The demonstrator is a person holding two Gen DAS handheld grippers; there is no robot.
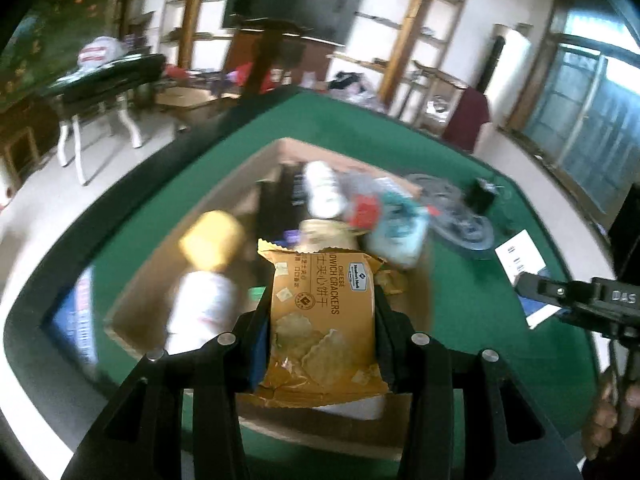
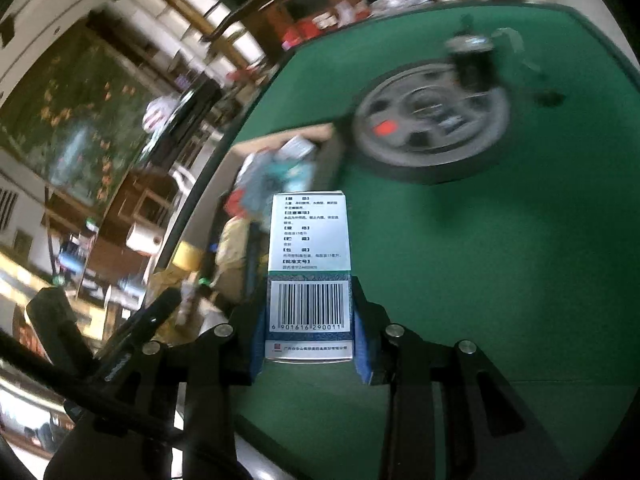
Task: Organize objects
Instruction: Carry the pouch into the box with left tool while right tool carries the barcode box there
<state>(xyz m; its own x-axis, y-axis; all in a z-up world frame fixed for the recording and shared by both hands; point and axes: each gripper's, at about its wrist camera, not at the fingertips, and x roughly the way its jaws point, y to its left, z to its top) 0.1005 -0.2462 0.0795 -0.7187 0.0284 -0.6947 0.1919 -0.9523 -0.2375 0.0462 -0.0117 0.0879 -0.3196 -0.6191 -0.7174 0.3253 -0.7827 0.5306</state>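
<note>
My left gripper is shut on an orange packet of cheese sandwich crackers. It holds the packet above an open cardboard box on the green table. Inside the box lie a white bottle with a yellow cap, another white bottle, a dark pack and some blurred small packs. My right gripper is shut on a white and teal medicine carton, barcode side up, above the green table and just right of the cardboard box.
A grey round weight plate lies on the table beyond the box, with a small black object at its far edge. A white printed card lies near the table's right edge. Beyond the table are shelves, a side table and a door.
</note>
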